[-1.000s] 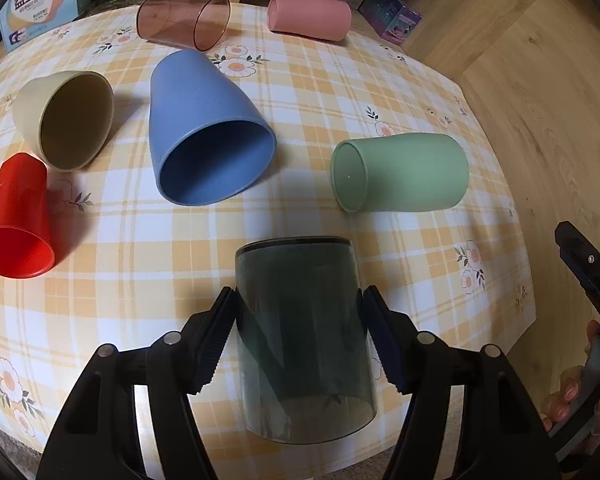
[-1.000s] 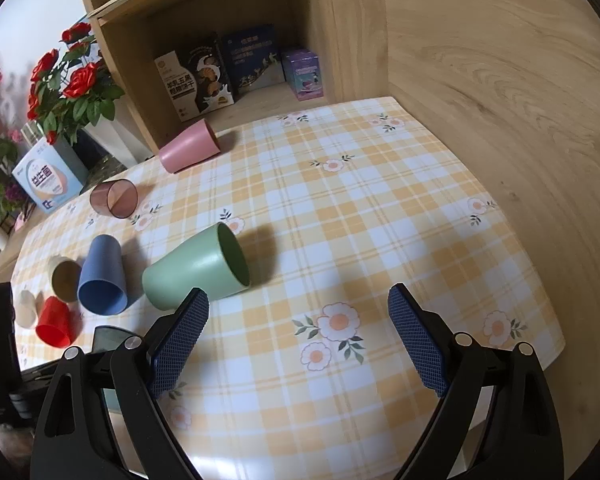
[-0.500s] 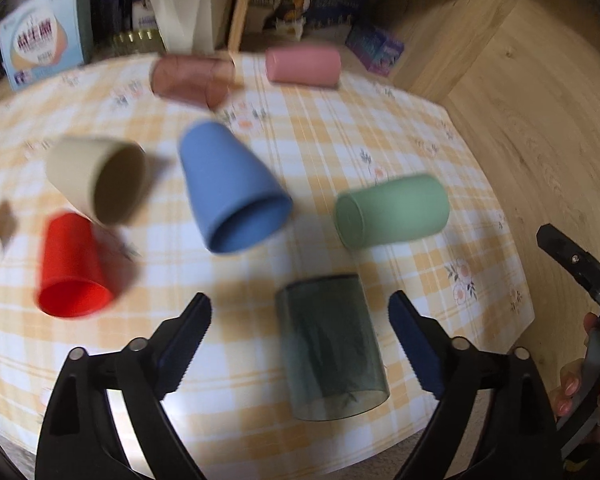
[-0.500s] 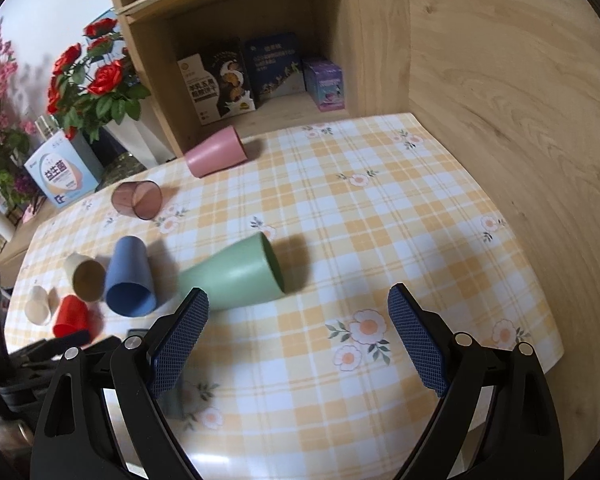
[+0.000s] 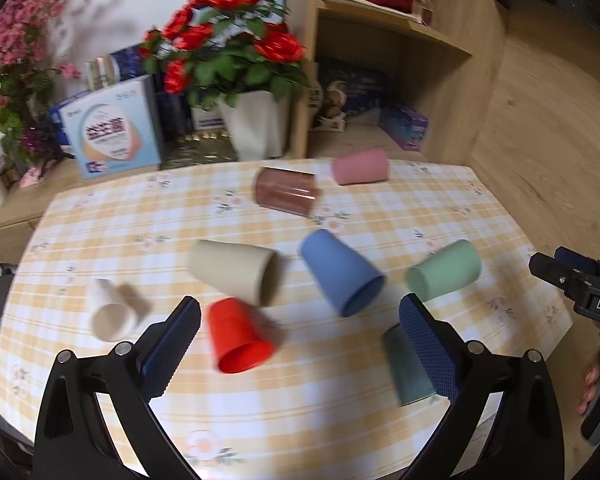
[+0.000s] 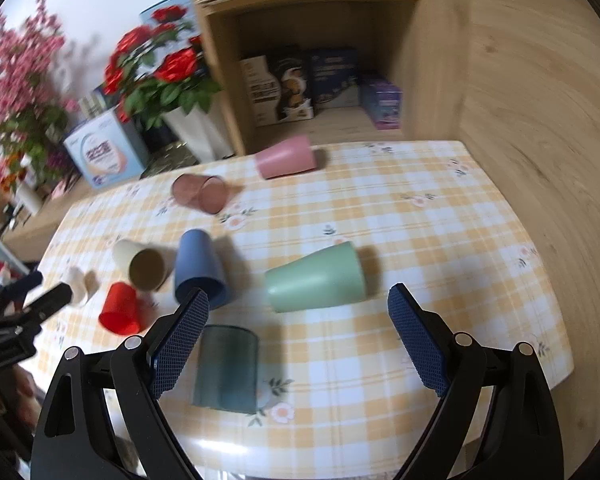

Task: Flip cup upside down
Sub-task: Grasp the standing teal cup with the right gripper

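Observation:
A dark smoky see-through cup (image 6: pixel 226 368) stands upside down near the table's front edge; in the left wrist view it (image 5: pixel 406 372) is partly behind my left gripper's right finger. Several other cups lie on their sides: green (image 6: pixel 314 278), blue (image 6: pixel 198 266), red (image 6: pixel 118 310), beige (image 6: pixel 142 262), brown see-through (image 6: pixel 200 194), pink (image 6: pixel 286 156). A small white cup (image 5: pixel 112 312) lies at the left. My left gripper (image 5: pixel 300 344) is open and empty above the red cup (image 5: pixel 238 334). My right gripper (image 6: pixel 298 344) is open and empty above the front edge.
The table has a yellow checked cloth (image 6: pixel 420 240). Behind it stand a white vase of red roses (image 5: pixel 256 128), a blue box (image 5: pixel 110 132) and a wooden shelf with boxes (image 6: pixel 312 80). A wooden wall (image 6: pixel 540 120) runs along the right.
My left gripper let go of the dark see-through cup, opened wide, and drew back and up. The cup stays near the front edge. My right gripper also drew back.

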`<state>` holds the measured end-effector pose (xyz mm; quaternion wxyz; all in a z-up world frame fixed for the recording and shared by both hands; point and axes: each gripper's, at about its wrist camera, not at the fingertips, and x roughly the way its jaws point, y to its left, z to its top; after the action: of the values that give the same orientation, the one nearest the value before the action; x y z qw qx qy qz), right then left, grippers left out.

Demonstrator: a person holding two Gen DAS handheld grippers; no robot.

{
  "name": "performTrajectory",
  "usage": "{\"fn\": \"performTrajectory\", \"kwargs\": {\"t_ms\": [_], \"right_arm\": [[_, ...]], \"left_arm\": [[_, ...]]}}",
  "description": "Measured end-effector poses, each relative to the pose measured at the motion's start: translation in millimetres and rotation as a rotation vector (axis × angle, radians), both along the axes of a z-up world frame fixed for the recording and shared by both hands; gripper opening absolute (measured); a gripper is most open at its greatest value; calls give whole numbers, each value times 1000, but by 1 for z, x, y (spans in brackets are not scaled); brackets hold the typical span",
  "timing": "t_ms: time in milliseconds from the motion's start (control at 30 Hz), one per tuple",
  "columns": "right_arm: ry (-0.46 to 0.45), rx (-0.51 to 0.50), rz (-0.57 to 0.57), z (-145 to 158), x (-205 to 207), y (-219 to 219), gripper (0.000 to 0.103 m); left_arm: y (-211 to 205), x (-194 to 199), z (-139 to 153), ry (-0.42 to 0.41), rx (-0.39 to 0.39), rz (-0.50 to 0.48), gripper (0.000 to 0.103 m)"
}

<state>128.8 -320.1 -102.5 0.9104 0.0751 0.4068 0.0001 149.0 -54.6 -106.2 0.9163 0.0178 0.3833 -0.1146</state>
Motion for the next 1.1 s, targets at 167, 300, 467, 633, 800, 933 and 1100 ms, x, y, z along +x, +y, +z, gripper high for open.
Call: {"fn": "performTrajectory", "kwargs": {"t_ms": [167, 300, 467, 633, 800, 933, 1100], "right_arm": [[80, -26, 110, -6, 17, 30, 88], [225, -6, 185, -27, 39, 50, 88], [420, 37, 223, -59, 66, 66, 88], [581, 81, 181, -90, 86, 71, 88], [626, 78, 162, -102, 95, 77, 88], [653, 64, 150, -112, 103, 80, 88], [671, 61, 152, -121, 105, 83, 87]], "left_arm": [[46, -7, 1, -20, 14, 72, 97], [76, -12, 0, -38, 13, 131, 97], [105, -16, -5, -38, -13, 194, 97], [124, -19, -16, -10, -63, 238, 97], [132, -20, -28, 18, -90, 259, 97], [135, -21, -35, 36, -105, 268, 97], [137, -20, -40, 50, -109, 280, 97]]}}
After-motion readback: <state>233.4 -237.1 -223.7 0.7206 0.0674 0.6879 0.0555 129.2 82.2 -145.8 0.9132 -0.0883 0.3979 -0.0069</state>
